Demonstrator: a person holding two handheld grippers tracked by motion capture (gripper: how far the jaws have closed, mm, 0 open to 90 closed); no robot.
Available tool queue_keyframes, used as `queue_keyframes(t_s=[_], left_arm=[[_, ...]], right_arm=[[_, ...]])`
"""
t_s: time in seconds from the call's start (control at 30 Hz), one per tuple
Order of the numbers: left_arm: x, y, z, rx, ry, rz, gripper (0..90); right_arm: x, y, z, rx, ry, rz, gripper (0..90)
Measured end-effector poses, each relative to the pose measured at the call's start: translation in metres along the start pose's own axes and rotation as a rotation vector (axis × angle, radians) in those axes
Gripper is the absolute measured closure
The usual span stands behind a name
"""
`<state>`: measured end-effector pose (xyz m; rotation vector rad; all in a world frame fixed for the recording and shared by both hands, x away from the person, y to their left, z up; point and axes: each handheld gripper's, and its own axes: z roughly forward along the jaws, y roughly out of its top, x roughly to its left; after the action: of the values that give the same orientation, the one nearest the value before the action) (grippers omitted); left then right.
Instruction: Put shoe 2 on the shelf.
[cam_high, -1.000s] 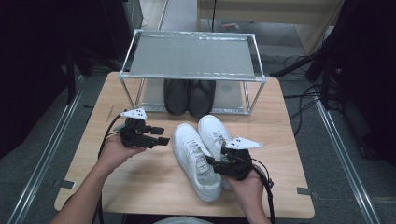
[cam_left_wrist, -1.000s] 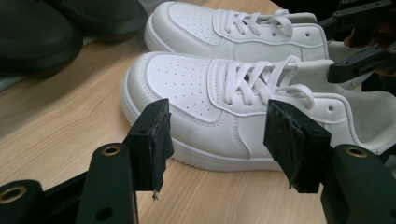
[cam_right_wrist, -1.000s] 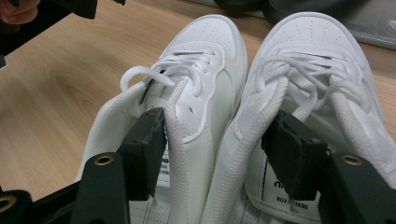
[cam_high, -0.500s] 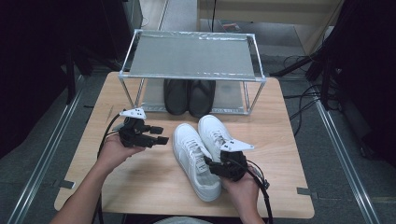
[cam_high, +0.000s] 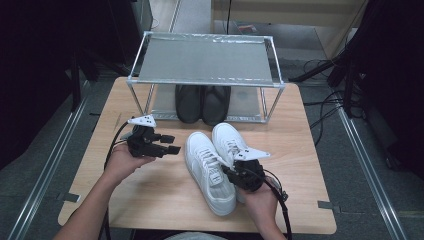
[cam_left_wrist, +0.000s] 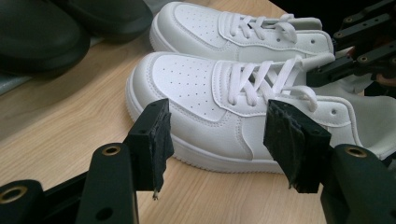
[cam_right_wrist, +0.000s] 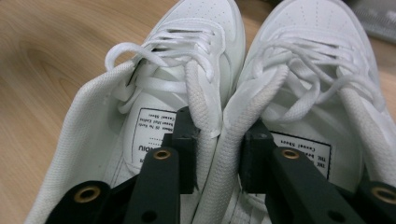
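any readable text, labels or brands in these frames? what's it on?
Sewn-in white label inside the left white lace-up sneaker: black print in several lines, too small and blurred to read, partly behind a jaw of the right gripper.
Matching label inside the right white lace-up sneaker: top line may read "Casual Shoes", not certain; the rest is unreadable.
No brand or mark can be made out on the black shoes, the metal rack or the wooden table.
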<state>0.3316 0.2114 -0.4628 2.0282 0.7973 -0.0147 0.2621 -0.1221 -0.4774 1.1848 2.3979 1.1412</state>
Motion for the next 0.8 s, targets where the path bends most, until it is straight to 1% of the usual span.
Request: queue_keyframes(t_s=[0.07,0.1,0.2,0.27,0.33,0.4,0.43,0.5,0.53,0.6,0.67,0.7,0.73,0.77,0.8], left_arm=[[0.000,0.000,-0.002,-0.010,0.000,-0.001,41.9],[0.001,0.000,-0.002,-0.020,0.005,-0.007,41.9],[0.003,-0.001,-0.005,-0.020,0.010,-0.013,41.8],[0.005,-0.002,-0.008,-0.028,0.018,-0.019,41.9],[0.007,-0.003,-0.011,-0.038,0.025,-0.026,41.9],[0.009,-0.004,-0.014,-0.048,0.033,-0.032,41.9],[0.010,-0.004,-0.015,-0.051,0.030,-0.036,41.9],[0.012,-0.006,-0.017,-0.055,0.038,-0.042,41.9],[0.013,-0.006,-0.019,-0.056,0.040,-0.046,41.9],[0.014,-0.008,-0.023,-0.069,0.046,-0.053,41.9],[0.017,-0.011,-0.028,-0.076,0.055,-0.060,41.8],[0.019,-0.013,-0.031,-0.071,0.057,-0.063,41.7],[0.020,-0.015,-0.033,-0.070,0.066,-0.064,41.7],[0.021,-0.017,-0.036,-0.069,0.086,-0.060,41.8],[0.024,-0.019,-0.040,-0.070,0.098,-0.066,41.9]], right_arm=[[-0.002,0.001,-0.001,0.002,0.010,0.019,75.7],[-0.004,0.001,-0.001,-0.001,0.014,0.020,75.9],[-0.004,0.001,-0.002,-0.001,0.006,0.009,76.3],[-0.005,0.003,-0.003,0.006,0.011,0.009,77.5],[-0.008,0.005,-0.004,0.018,0.031,0.010,78.0],[-0.010,0.006,-0.007,0.016,0.050,0.014,78.5],[-0.010,0.008,-0.009,0.016,0.060,0.016,78.5],[-0.009,0.011,-0.013,0.008,0.081,0.011,78.4],[-0.008,0.013,-0.016,-0.006,0.099,-0.001,78.3],[-0.007,0.017,-0.019,-0.016,0.119,-0.010,78.4],[-0.005,0.022,-0.023,-0.016,0.131,-0.027,78.2],[-0.005,0.026,-0.026,-0.013,0.143,-0.045,78.2],[-0.005,0.029,-0.028,-0.013,0.155,-0.068,78.1],[-0.006,0.031,-0.030,-0.011,0.166,-0.085,78.1],[-0.007,0.034,-0.032,-0.008,0.185,-0.098,78.1]])
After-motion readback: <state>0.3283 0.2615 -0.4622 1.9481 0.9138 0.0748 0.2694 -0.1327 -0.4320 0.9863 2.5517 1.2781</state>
